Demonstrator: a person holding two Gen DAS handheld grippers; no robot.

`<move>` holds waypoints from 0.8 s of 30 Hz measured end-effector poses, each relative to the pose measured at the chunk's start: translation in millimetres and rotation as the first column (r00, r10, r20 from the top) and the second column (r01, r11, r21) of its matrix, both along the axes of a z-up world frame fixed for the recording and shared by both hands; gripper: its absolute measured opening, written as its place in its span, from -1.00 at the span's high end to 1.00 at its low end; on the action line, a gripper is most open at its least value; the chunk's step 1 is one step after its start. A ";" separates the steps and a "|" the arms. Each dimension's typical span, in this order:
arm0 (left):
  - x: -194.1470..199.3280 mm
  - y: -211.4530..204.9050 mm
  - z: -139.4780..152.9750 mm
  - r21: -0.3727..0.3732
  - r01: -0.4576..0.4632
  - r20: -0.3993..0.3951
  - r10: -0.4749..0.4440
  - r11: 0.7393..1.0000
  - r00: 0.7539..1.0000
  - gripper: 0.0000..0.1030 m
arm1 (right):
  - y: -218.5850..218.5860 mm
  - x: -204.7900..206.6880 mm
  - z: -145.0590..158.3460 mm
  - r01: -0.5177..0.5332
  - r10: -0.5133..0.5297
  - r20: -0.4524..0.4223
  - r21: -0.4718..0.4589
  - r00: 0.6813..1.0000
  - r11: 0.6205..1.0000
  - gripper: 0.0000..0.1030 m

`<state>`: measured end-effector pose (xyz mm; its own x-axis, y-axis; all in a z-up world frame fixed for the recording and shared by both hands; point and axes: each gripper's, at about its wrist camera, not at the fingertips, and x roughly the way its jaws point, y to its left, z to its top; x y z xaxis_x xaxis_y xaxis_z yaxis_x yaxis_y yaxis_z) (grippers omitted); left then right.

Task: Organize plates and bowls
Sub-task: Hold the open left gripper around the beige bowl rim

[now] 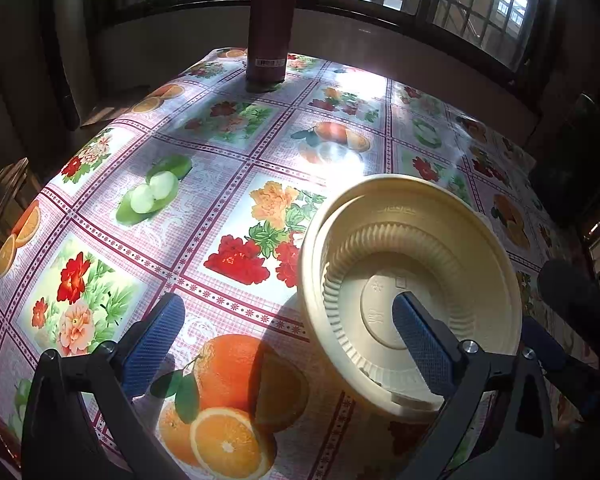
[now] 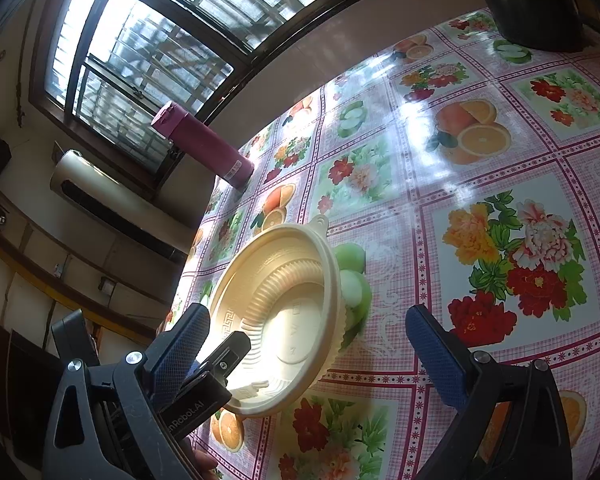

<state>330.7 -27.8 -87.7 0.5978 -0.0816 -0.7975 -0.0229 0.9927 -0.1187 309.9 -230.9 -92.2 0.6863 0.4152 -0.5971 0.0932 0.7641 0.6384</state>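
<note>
Ribbed cream plastic bowls (image 1: pixel 412 280) sit nested on glossy fruit-print tablecloth (image 1: pixel 180 208).

Cream bowl (image 1: pixel 412 276); fruit-and-flower tablecloth (image 1: pixel 204 184); maroon flask (image 1: pixel 269 24); blue fingers (image 1: pixel 156 340).

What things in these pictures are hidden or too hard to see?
- Bottle: its top is cut off by the upper edge in the left wrist view.
- Dark pot: the right wrist view's top edge cuts it off.
- Marks on the bowl bottom: too small to read, partly covered by the left gripper finger.
- Bowls: how many are stacked is unclear.
</note>
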 end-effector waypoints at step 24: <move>0.0 1.7 1.9 -0.036 0.007 -0.015 -0.007 0.999 1.000 -1.00 | 7.2 2.2 0.3 0.014 -0.014 0.012 -0.006 1.000 1.000 -0.91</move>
